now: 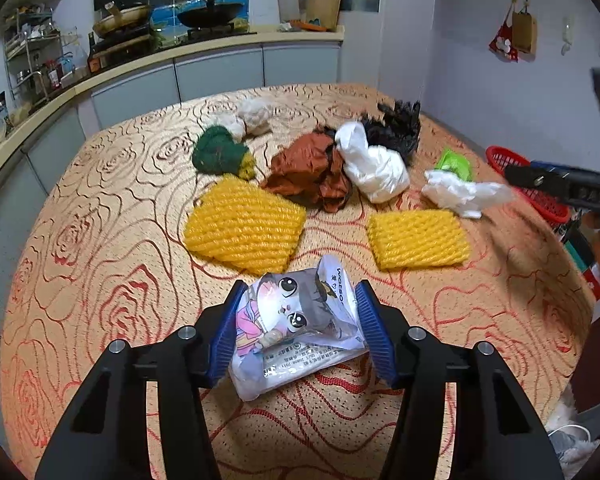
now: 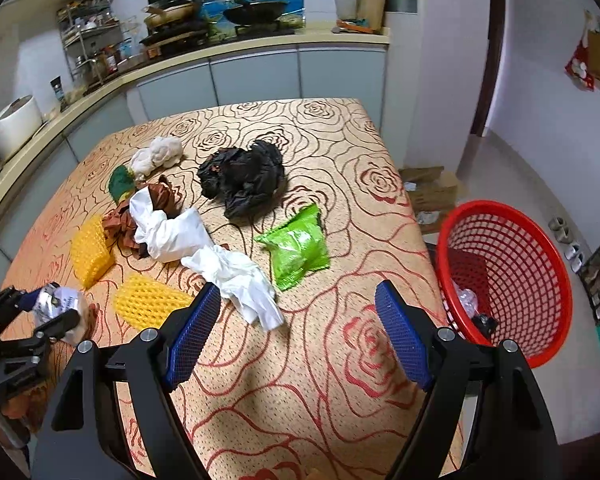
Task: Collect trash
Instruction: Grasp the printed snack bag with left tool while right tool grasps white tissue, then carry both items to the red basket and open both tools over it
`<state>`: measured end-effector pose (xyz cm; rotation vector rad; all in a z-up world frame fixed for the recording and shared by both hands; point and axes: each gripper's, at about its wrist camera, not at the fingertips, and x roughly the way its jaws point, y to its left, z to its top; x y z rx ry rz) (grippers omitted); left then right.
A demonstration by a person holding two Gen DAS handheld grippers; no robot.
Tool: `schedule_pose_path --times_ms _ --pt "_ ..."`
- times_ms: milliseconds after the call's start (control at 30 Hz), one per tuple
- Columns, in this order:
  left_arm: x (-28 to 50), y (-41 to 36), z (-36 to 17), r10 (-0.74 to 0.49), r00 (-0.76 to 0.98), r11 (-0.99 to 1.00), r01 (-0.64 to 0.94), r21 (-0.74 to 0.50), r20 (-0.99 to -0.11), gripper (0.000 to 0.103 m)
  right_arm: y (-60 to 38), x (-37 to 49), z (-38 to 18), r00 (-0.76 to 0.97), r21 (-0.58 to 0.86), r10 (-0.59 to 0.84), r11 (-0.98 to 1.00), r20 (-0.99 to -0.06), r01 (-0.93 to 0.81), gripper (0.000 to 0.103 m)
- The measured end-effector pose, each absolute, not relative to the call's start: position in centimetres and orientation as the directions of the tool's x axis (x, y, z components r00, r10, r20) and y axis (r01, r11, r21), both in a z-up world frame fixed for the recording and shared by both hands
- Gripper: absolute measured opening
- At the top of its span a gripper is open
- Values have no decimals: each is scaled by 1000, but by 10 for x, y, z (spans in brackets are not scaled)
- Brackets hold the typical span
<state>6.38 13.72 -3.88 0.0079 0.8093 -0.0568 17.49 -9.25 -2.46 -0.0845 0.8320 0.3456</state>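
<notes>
My left gripper (image 1: 300, 320) is shut on a cartoon-cat wrapper (image 1: 296, 320), just above the rose-patterned table (image 1: 100, 280); it also shows at the left of the right wrist view (image 2: 56, 308). My right gripper (image 2: 300, 320) is open and empty above the table's near right part, close to a white crumpled bag (image 2: 244, 280) and a green packet (image 2: 298, 246). A red mesh basket (image 2: 508, 272) stands off the table's right edge with some trash inside. Two yellow foam nets (image 1: 246, 224) (image 1: 418, 238), a brown bag (image 1: 312, 168), a black bag (image 2: 244, 176) lie on the table.
A green-yellow sponge cloth (image 1: 220, 152) and a white wad (image 2: 158, 154) lie at the table's far side. A kitchen counter (image 1: 140, 68) with pans runs behind. Cardboard boxes (image 2: 432, 188) sit on the floor beyond the basket.
</notes>
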Motion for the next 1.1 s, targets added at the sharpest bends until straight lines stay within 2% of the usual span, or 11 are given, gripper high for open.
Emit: schedule_pose_path --times_ms 233,500,600,833,1100 --pt "60 144 -15 -35 731 999 32 -16 -681 53 -84 186 -30 597 99 310 928 -740 -359 75" --pt "67 150 -5 -33 749 999 13 -36 -661 53 -52 197 -43 536 108 356 892 -766 -438 52" --pt "69 150 -3 -37 752 999 16 -39 -659 53 -45 199 -47 527 95 356 884 -772 -458 48" --pt "71 150 -3 -40 751 999 18 -40 -659 53 -39 203 -60 496 91 347 879 -796 -468 47" --pt "71 150 -3 -33 750 999 5 -43 -661 54 -41 204 -68 479 115 360 877 -801 -467 28"
